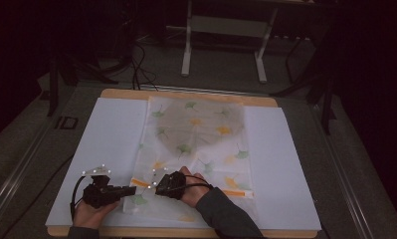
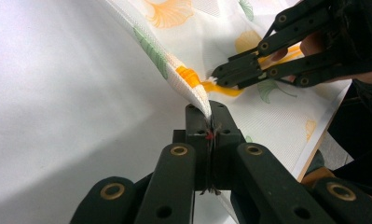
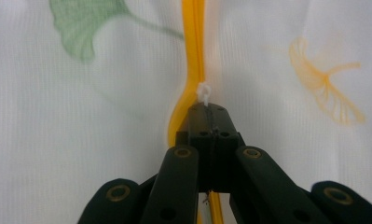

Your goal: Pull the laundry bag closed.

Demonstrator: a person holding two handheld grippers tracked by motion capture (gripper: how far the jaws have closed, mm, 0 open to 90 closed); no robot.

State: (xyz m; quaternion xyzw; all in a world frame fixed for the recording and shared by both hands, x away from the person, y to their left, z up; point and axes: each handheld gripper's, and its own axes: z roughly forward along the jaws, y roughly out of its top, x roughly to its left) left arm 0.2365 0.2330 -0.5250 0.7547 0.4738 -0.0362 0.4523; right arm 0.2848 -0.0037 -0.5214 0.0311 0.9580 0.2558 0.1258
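On table [image 1: 111, 124]: left tool [image 2: 210, 122] pinching mesh laundry bag [image 2: 193, 88] edge, right tool [image 3: 210, 114] clamping white zipper pull [image 3: 203, 92]; risking slipping if tugged sideways.

White sheet [image 1: 111, 139] covering wooden tabletop [image 1: 121, 93]; grey metal stand [image 1: 226, 27] on floor beyond table.

The high view looks forward and down over the whole table [image 1: 285, 149] from the person's side. Each gripper view sits low and very close, looking along its own jaws at the printed mesh bag [image 2: 207, 28]. All three views share the bag's orange zipper [image 3: 193, 46].
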